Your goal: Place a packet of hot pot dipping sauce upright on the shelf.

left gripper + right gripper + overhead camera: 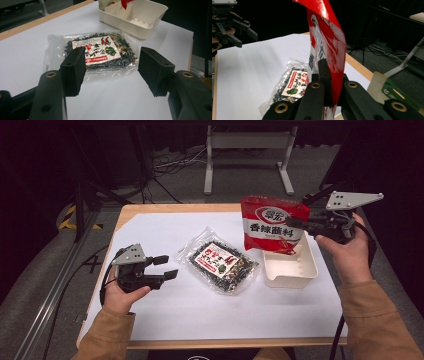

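Observation:
A red seasoning packet (270, 222) hangs upright over the far end of a white tray (290, 281). My right gripper (292, 223) is shut on its right edge. In the right gripper view the jaws (332, 82) pinch the red packet (327, 37) from both sides. A clear bag of dark dried food (222, 261) lies flat on the white table cover, left of the tray. My left gripper (166, 267) stands open just left of the bag, low over the table. In the left gripper view the bag (100, 50) lies beyond the open left gripper (112, 72), with nothing between the pads.
The white tray (130, 27) has ribs on its floor and stands near the table's right edge. The wooden table edge (170, 208) borders the white cover at the back. Behind the table are a dark floor with cables and a white stand (247, 142).

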